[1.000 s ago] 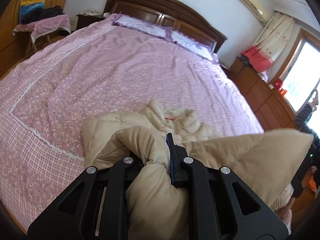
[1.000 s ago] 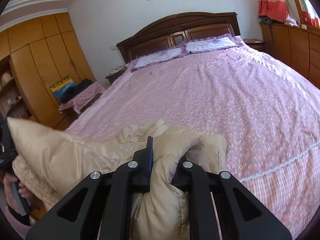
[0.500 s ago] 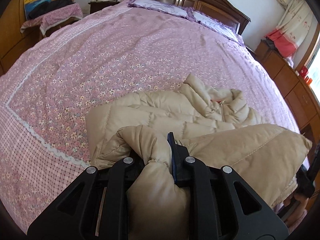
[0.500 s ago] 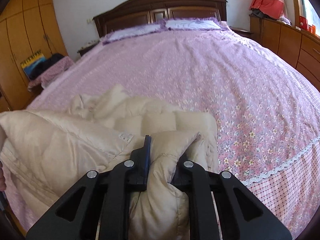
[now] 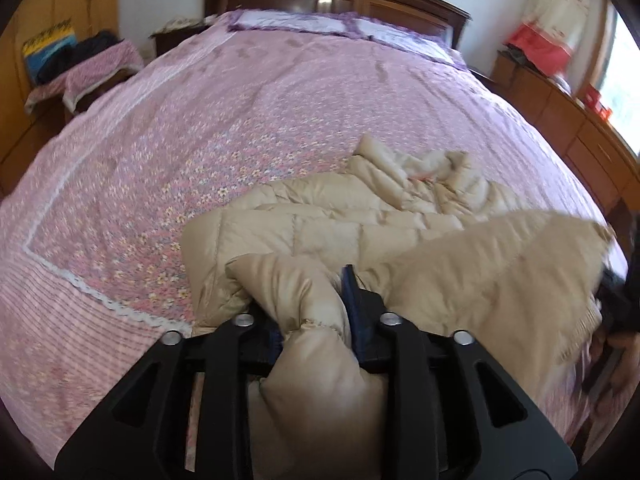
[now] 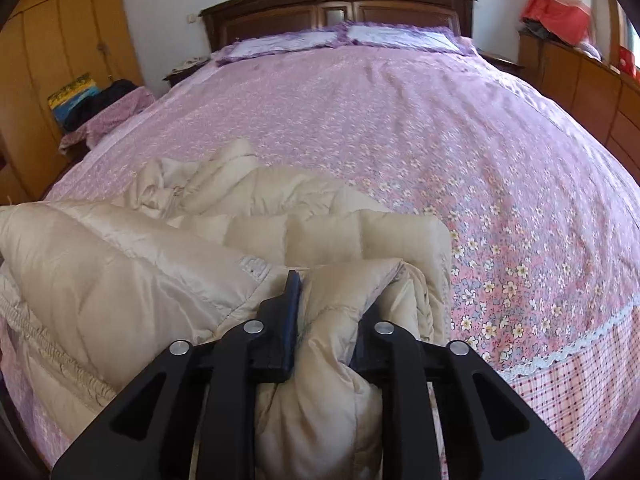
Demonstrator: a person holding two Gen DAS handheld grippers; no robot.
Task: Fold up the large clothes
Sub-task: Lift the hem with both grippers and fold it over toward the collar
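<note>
Jacket (image 5: 360, 232) lowered onto bed (image 5: 200, 128), no containers

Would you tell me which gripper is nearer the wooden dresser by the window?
Right gripper, at the beige puffer jacket's dresser-side end; the dresser is on its right. Left gripper holds the far end.

The pink floral bedspread (image 5: 248, 112) lies open from nine to one o'clock, up to the lilac frilled pillows (image 6: 344, 40) and dark wooden headboard (image 6: 336, 4). The puffy beige quilted jacket (image 5: 340, 216) bulks just ahead; a wooden cabinet row (image 5: 560, 120) bounds two o'clock.
</note>
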